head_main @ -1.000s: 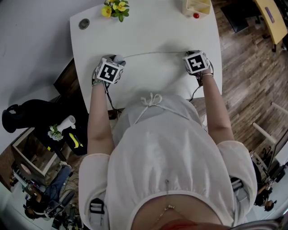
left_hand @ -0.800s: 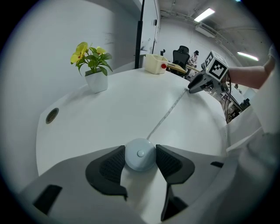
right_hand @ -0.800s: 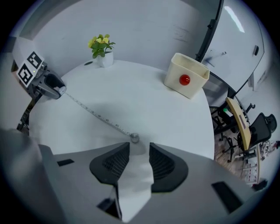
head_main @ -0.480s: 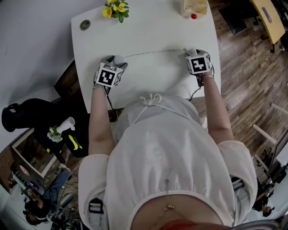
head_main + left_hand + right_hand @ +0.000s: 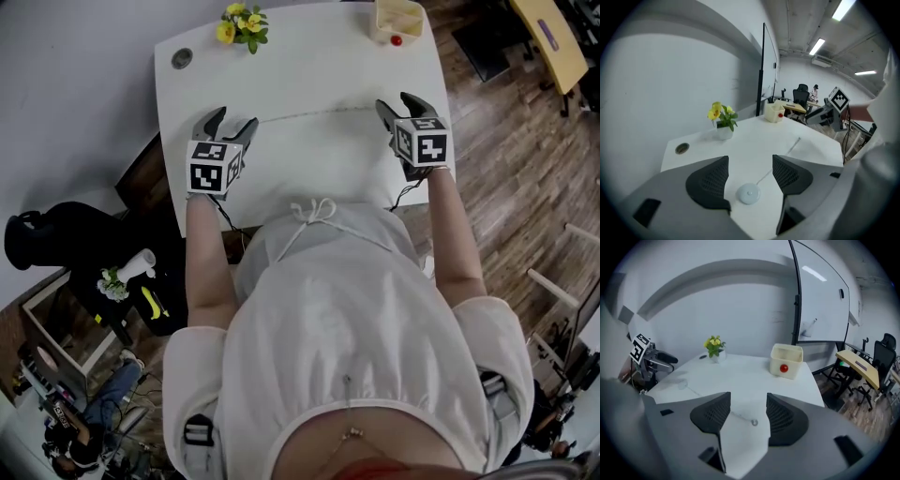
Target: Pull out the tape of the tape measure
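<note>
The tape measure's round white body (image 5: 749, 193) lies on the white table (image 5: 309, 66), just ahead of my left gripper (image 5: 750, 176) and below its jaws, touching neither pad. The thin tape (image 5: 319, 112) runs drawn out across the table to its ring end (image 5: 754, 422), which lies flat in front of my right gripper (image 5: 747, 411). The left gripper (image 5: 228, 124) stands wide open and holds nothing. The right gripper (image 5: 401, 105) has its jaws opening, with nothing pressed between the pads. Both grippers hover near the table's front edge.
A small pot of yellow flowers (image 5: 242, 21) and a round cable hole (image 5: 182, 58) sit at the table's far left. A cream container (image 5: 398, 17) with a red ball (image 5: 396, 40) stands at the far right corner. Wooden floor lies beyond the right edge.
Both grippers have let go, the left of the tape measure's body and the right of the tape's end. They have opened and drawn back toward the person. The tape stays stretched out on the table.
</note>
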`<state>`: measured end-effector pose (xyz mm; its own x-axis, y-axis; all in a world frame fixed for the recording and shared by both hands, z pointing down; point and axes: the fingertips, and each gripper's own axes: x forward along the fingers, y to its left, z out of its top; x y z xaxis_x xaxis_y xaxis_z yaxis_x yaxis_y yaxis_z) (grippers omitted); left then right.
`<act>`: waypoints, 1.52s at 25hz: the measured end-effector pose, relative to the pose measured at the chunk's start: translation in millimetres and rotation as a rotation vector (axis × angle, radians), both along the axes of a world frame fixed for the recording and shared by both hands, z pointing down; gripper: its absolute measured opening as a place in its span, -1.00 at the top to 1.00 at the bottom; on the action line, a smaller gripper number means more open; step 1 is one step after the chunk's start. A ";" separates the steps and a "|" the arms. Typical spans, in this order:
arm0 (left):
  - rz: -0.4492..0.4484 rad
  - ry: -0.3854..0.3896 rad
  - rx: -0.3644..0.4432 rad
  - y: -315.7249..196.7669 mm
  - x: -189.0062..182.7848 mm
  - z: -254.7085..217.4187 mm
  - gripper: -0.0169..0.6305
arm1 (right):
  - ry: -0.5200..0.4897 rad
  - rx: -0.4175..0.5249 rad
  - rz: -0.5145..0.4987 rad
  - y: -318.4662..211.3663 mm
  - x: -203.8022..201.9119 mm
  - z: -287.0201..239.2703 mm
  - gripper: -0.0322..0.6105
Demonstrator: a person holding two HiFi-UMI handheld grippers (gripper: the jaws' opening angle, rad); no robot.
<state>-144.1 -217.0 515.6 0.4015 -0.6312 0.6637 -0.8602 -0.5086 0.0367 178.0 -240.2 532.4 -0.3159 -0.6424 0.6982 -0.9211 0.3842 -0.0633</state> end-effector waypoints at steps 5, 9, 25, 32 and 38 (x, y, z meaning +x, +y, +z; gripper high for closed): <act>-0.020 0.099 0.225 -5.9 13.3 -75.5 0.03 | 0.015 0.231 -0.101 -2.7 -26.1 -62.7 0.55; -0.066 0.116 0.351 -1.5 15.4 -123.0 0.44 | 0.017 0.415 -0.159 1.1 -50.2 -114.6 0.77; 0.027 0.147 0.528 22.0 45.7 -178.2 0.89 | -0.081 0.602 -0.274 19.1 -82.4 -171.5 0.89; 0.035 0.152 0.510 17.6 43.5 -175.7 0.89 | -0.081 0.570 -0.308 19.9 -89.6 -162.6 0.89; 0.045 0.155 0.486 17.1 44.3 -169.2 0.89 | -0.080 0.558 -0.307 19.1 -90.3 -159.1 0.89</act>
<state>-99.9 -199.8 346.4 0.5058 -0.8319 0.2281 -0.8402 -0.5351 -0.0885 87.7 -221.1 373.3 -0.5805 -0.7745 0.2515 -0.7648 0.6246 0.1580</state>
